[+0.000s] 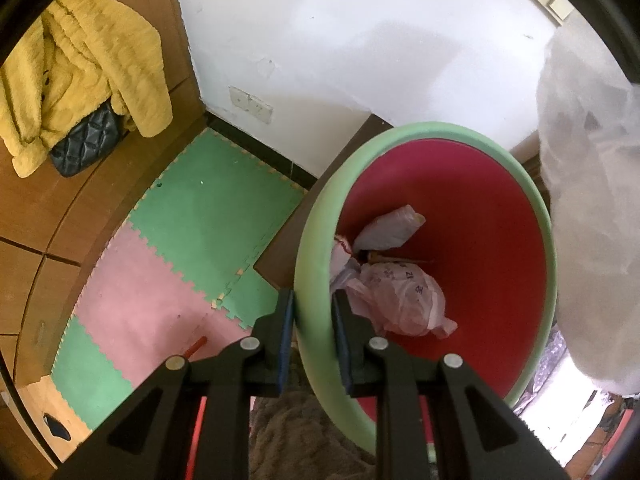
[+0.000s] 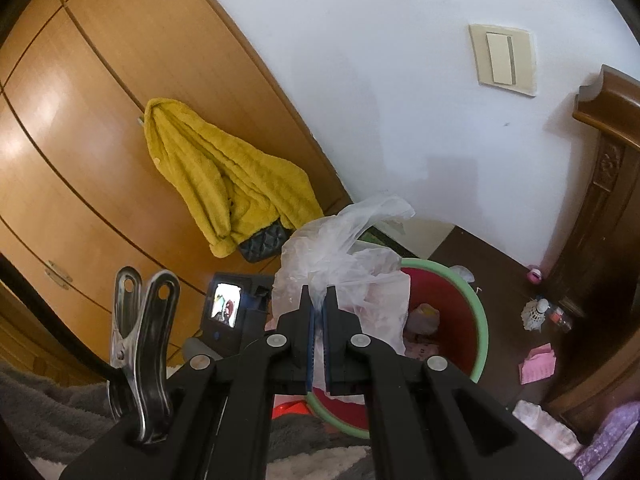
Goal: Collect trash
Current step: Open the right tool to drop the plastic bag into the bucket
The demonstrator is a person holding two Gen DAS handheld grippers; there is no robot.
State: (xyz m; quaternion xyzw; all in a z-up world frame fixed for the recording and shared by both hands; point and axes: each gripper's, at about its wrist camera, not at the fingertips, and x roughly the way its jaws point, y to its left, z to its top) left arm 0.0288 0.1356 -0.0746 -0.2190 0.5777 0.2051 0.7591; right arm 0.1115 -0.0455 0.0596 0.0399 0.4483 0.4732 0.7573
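Right wrist view: plastic bag blocks red bin.

Left gripper straddles the near rim of the bin, one jaw outside, one inside, clamped on it. In the bin: crumpled bag at the bottom, a wrapper just behind it, more scraps at its left. Bin stands on the floor by the wall; foam mats to its left, wardrobe beyond them. Jacket hangs on the wardrobe front, handbag under its hem. Right gripper pinches a plastic bag above the bin's near side; in the left view that bag is at the right edge. Floor right of the bin: shuttlecock, paper, headboard behind them
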